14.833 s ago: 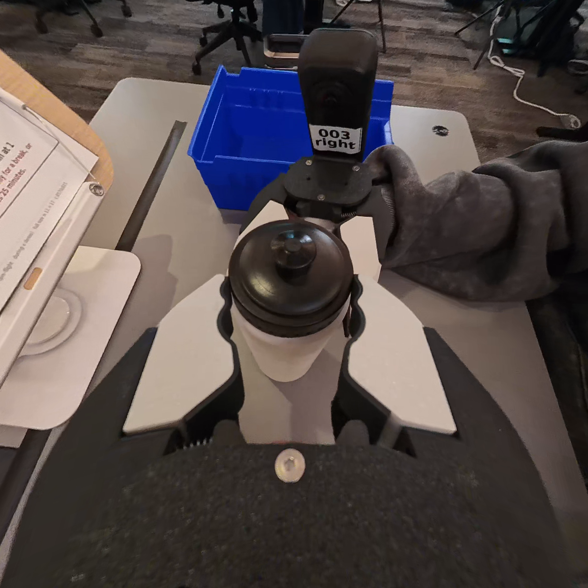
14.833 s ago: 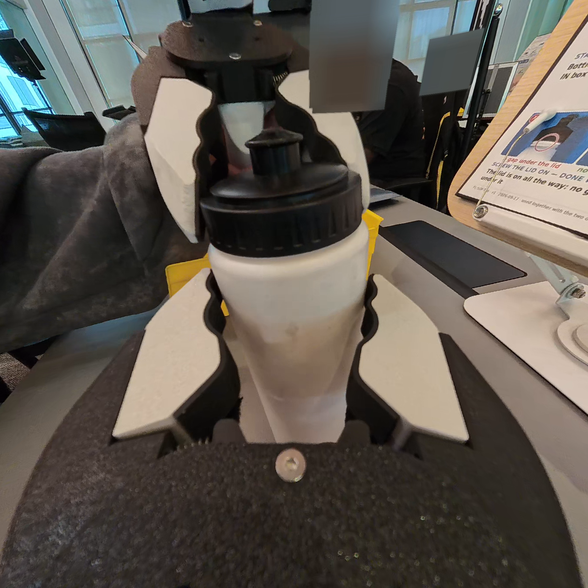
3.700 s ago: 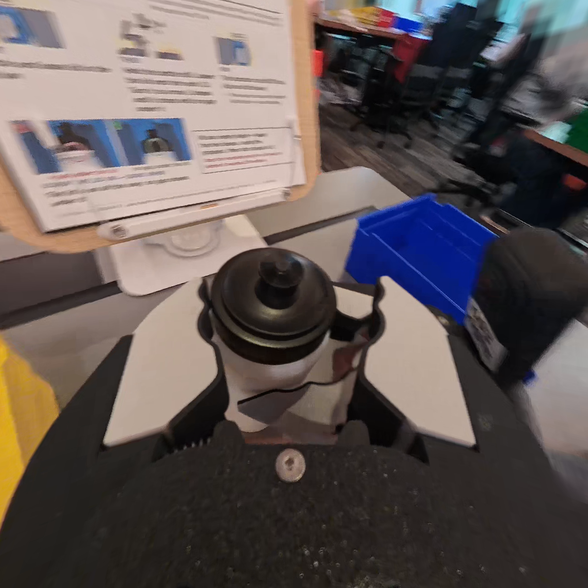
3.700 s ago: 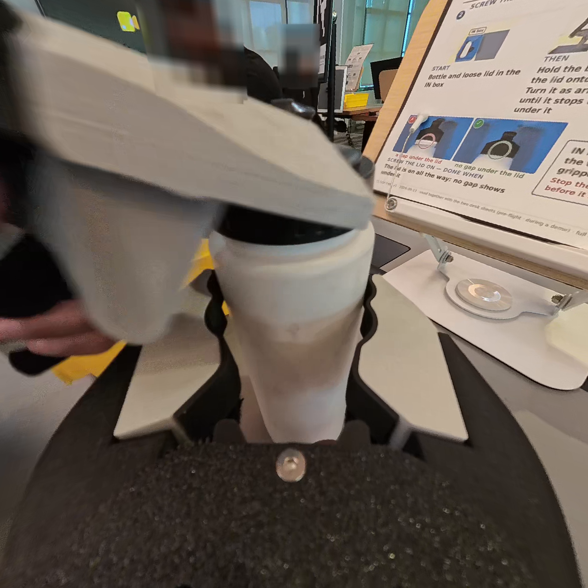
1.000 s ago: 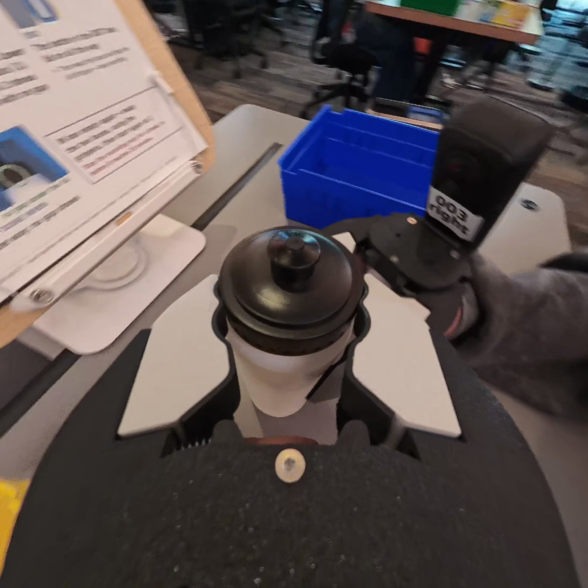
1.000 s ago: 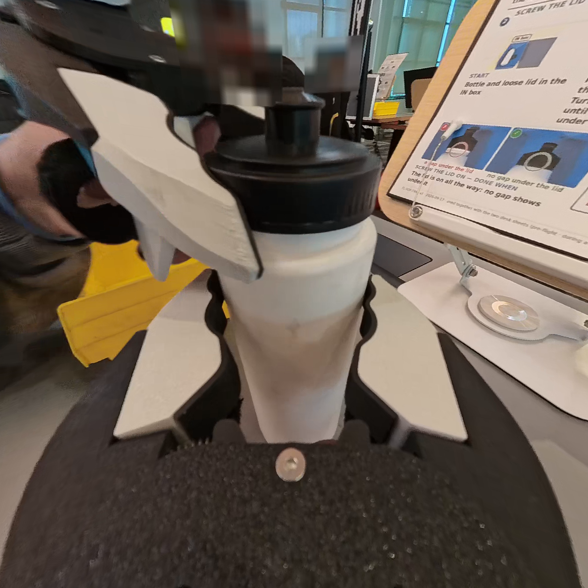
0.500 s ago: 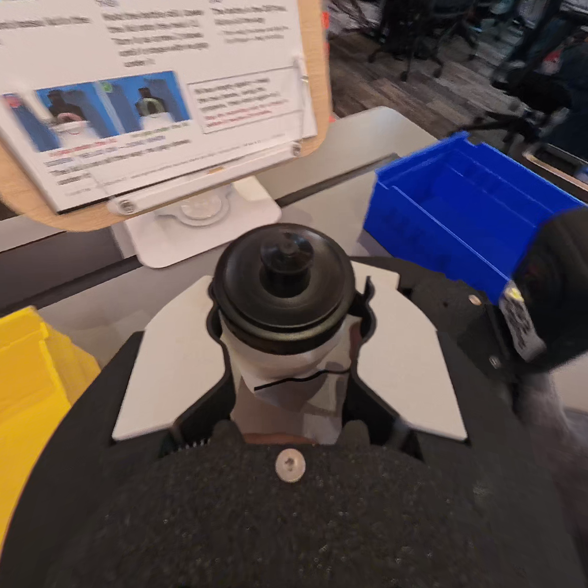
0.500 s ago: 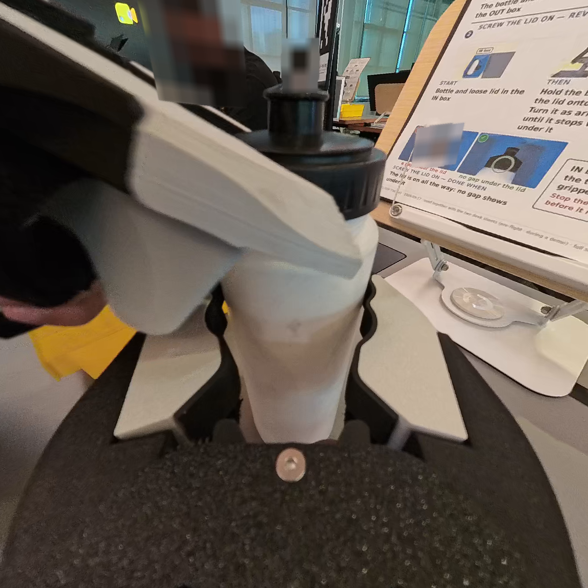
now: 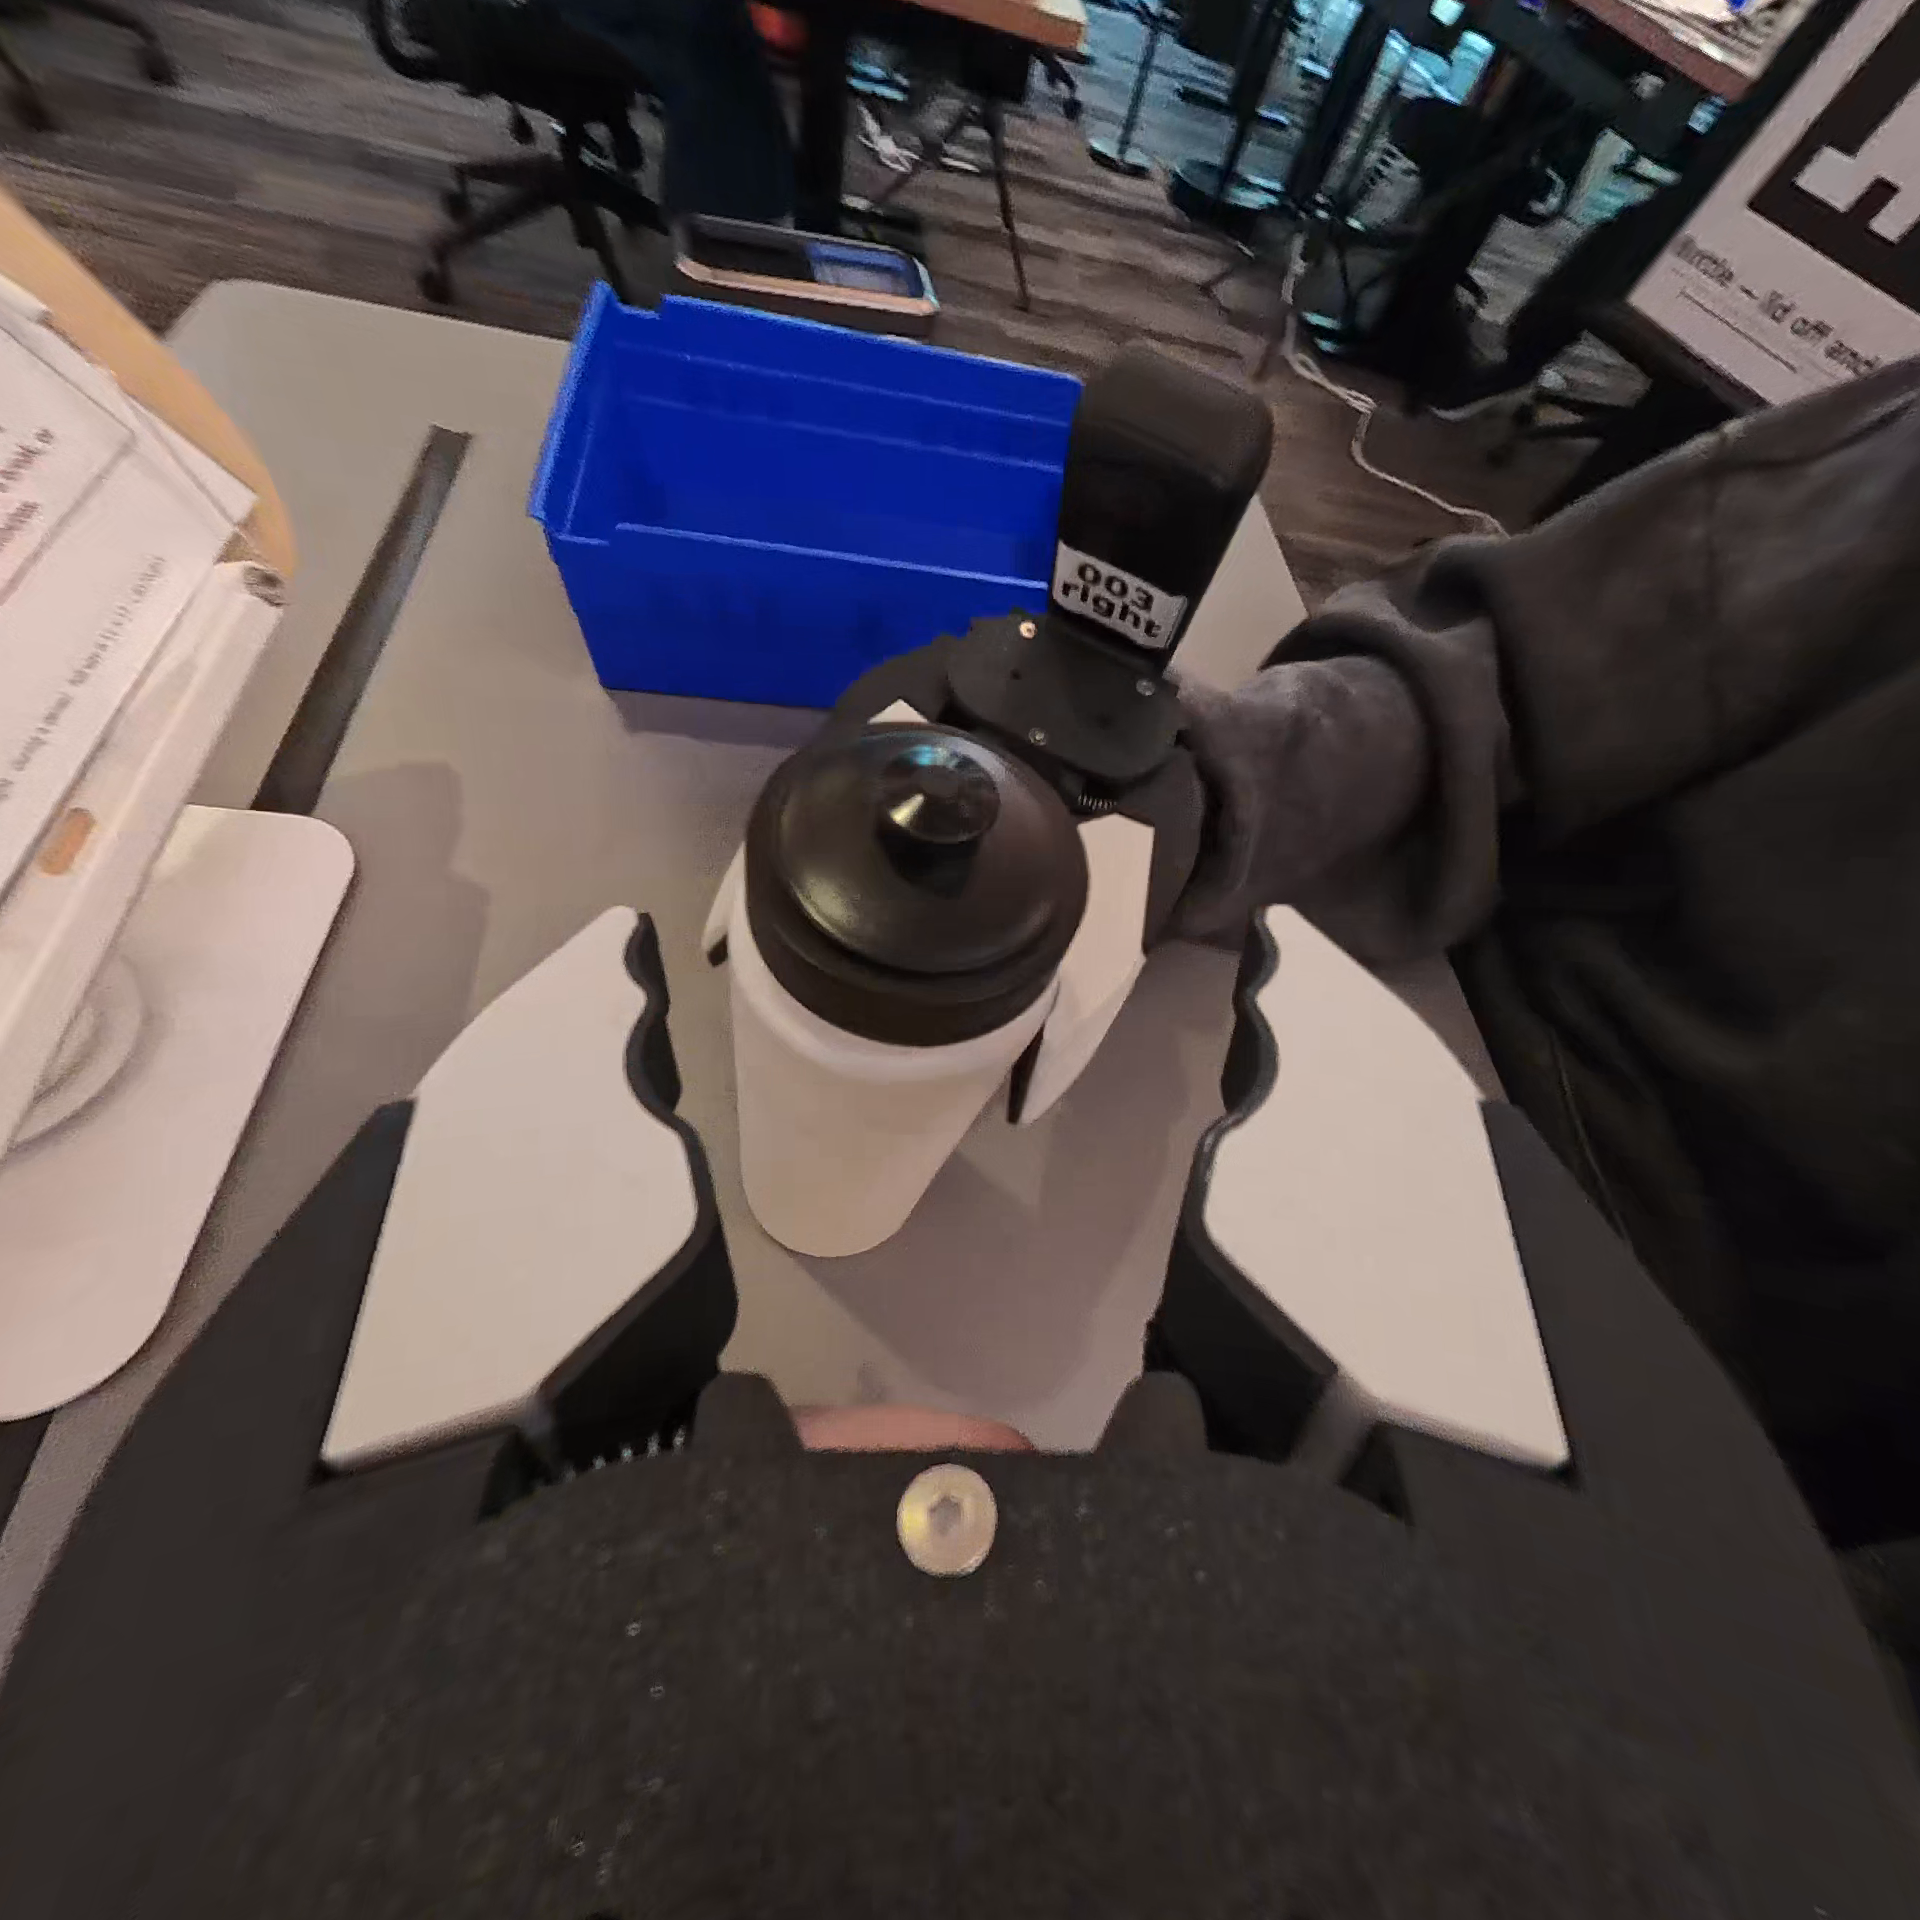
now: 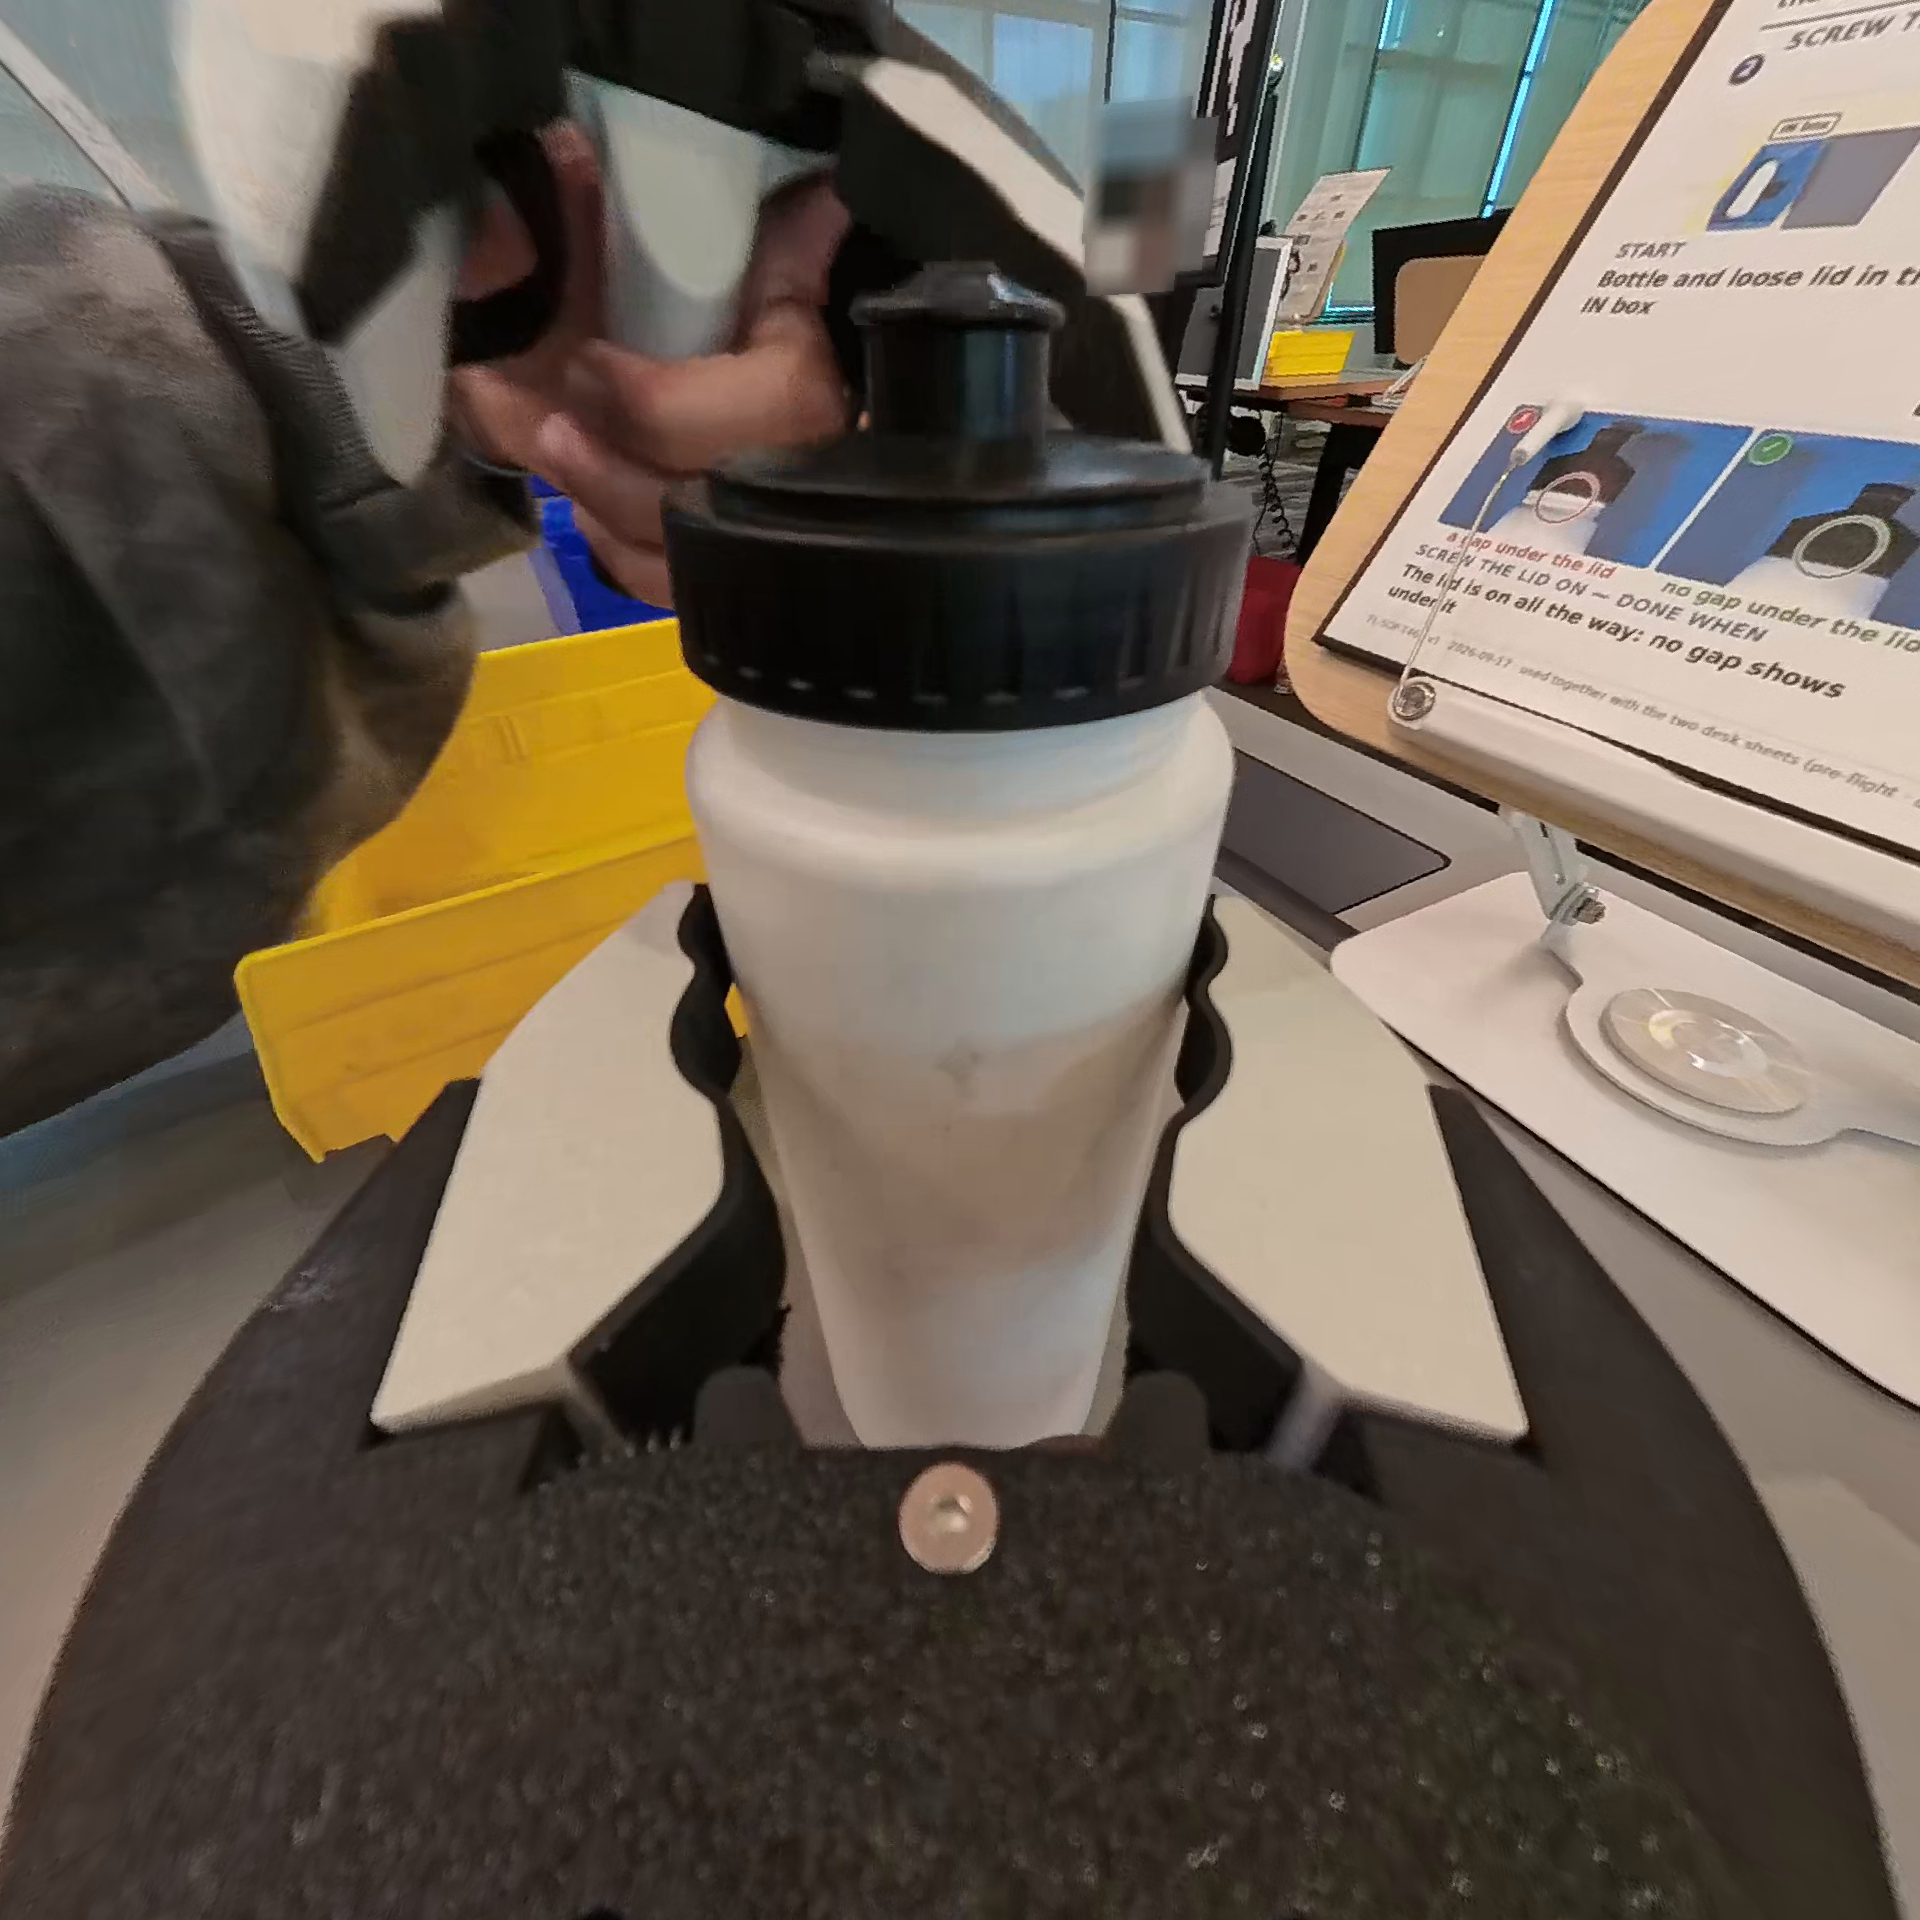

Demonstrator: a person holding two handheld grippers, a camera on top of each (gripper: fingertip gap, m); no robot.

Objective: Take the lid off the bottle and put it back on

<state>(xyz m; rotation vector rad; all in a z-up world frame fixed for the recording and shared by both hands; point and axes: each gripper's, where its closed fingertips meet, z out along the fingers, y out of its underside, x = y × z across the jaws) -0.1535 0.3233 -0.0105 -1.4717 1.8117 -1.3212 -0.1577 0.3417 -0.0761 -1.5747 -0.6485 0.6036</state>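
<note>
A white bottle (image 10: 956, 1039) with a black screw lid (image 10: 956, 592) stands upright in my right gripper (image 10: 956, 914), which is shut on the bottle's body. In the left wrist view the bottle (image 9: 842, 1101) and lid (image 9: 914, 883) sit between the wide-open fingers of my left gripper (image 9: 940, 935), which touch neither. The lid sits on the bottle. In the right wrist view the left gripper (image 10: 686, 208) is blurred, above and behind the lid. A hand in a grey sleeve (image 9: 1351, 790) holds the right gripper.
A blue bin (image 9: 810, 520) stands on the grey table (image 9: 499, 779) beyond the bottle. A yellow bin (image 10: 488, 883) lies to the left in the right wrist view. An instruction board (image 10: 1662, 468) on a white stand (image 10: 1558, 1143) stands at the right.
My left gripper was shut on the lid half a second ago; it has opened wide, swung back round and pulled away. My right gripper keeps its hold on the bottle.
</note>
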